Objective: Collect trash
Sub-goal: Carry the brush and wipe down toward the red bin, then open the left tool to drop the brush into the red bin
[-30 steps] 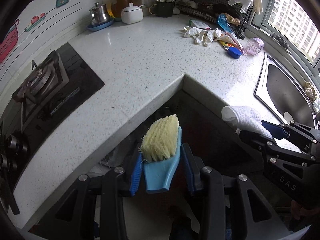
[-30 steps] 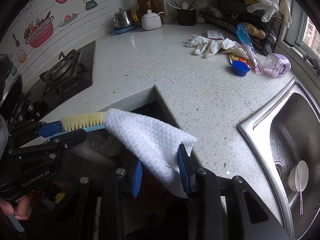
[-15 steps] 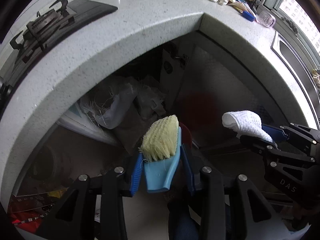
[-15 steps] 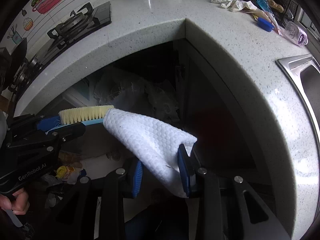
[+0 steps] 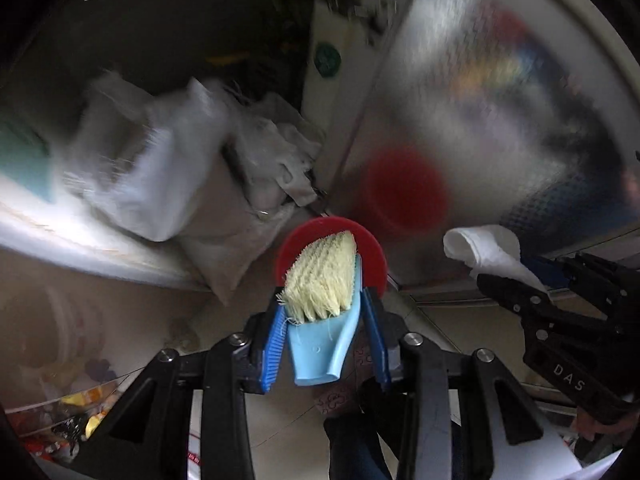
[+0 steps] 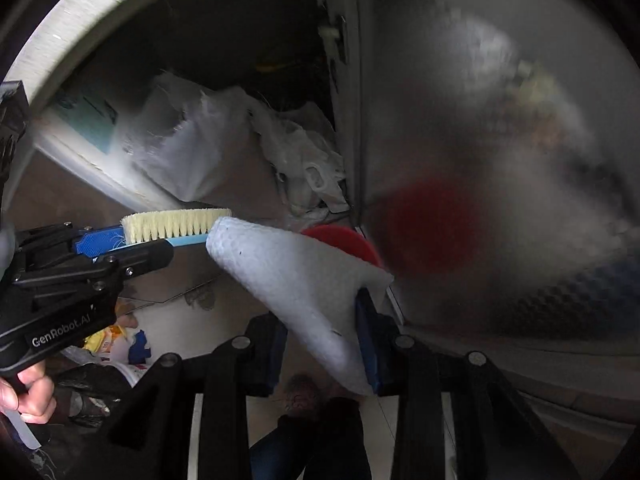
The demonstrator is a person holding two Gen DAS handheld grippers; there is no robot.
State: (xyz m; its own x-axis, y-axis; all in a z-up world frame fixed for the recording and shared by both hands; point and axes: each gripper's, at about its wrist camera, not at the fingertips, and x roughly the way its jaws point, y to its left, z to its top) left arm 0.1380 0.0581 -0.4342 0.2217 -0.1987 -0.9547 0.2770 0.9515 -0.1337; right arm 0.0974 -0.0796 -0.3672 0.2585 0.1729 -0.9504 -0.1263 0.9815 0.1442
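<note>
My left gripper (image 5: 324,320) is shut on a light blue scrubbing brush (image 5: 320,300) with pale yellow bristles, and it points down toward the floor. Just beyond the brush tip lies a round red object (image 5: 372,256), partly hidden by the bristles. My right gripper (image 6: 324,328) is shut on a folded white dimpled cloth (image 6: 296,280), whose rolled end nearly touches the brush (image 6: 176,226) held by the left gripper (image 6: 132,248). In the left wrist view the cloth (image 5: 484,248) and the right gripper (image 5: 548,280) appear at the right.
A shiny metal cabinet door (image 5: 500,120) stands at right and mirrors the red object. White plastic bags (image 5: 160,168) fill the open space under the counter (image 6: 72,28). Wrappers and litter (image 6: 108,340) lie on the tiled floor at left. A hand (image 6: 24,392) holds the left gripper.
Both grippers have dropped from above the countertop to near the floor under its corner. The counter has left the left wrist view, and the red object and floor litter have come into sight. Both grips are unchanged.
</note>
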